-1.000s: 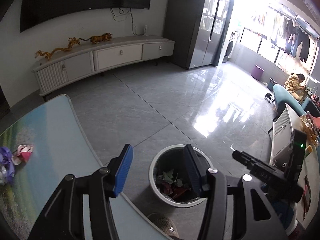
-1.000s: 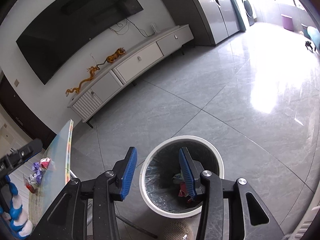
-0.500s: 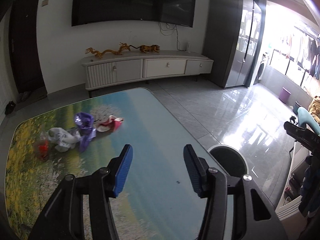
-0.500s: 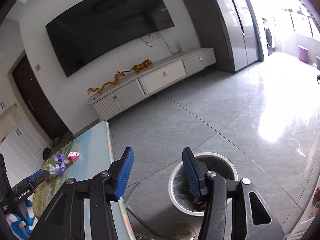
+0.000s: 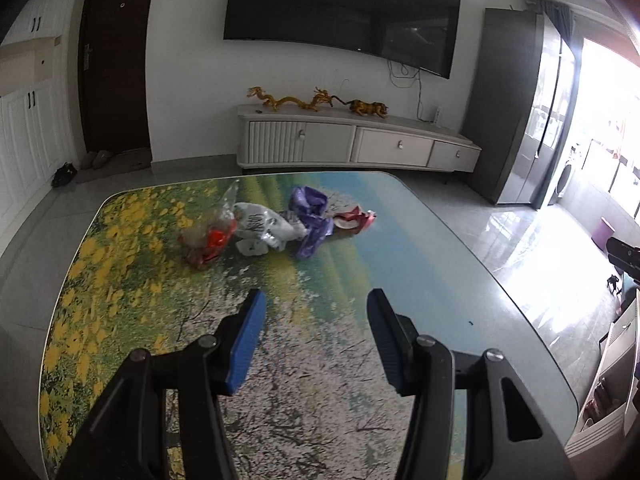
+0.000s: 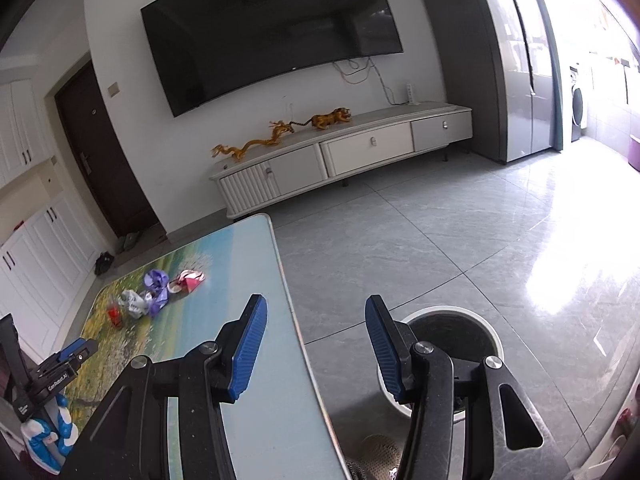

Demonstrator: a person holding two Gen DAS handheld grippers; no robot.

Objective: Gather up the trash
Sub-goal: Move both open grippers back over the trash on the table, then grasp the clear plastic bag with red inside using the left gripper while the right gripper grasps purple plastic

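Several pieces of trash lie in a row on the far part of the table (image 5: 132, 288): a clear wrapper with red (image 5: 210, 236), a white crumpled bag (image 5: 262, 226), a purple wrapper (image 5: 310, 216) and a red-and-white wrapper (image 5: 354, 220). My left gripper (image 5: 316, 334) hovers open over the table, short of the row, with nothing between its blue pads. My right gripper (image 6: 316, 344) is open and empty above the table's right edge, next to the white trash bin (image 6: 494, 340) on the floor. The same trash row (image 6: 156, 292) appears small in the right wrist view, and the left gripper's body (image 6: 56, 372) shows at lower left.
The table (image 6: 248, 264) has a printed landscape top. A long white TV cabinet (image 5: 356, 146) stands against the far wall beneath a large TV (image 5: 340, 10). Grey tiled floor (image 6: 440, 248) spreads to the right, and a dark tall cabinet (image 5: 516, 120) stands at the right.
The left gripper swung from above the bin to over the table, bringing the trash row closer. The right gripper rose and rolled away from the bin, its jaws slightly wider.
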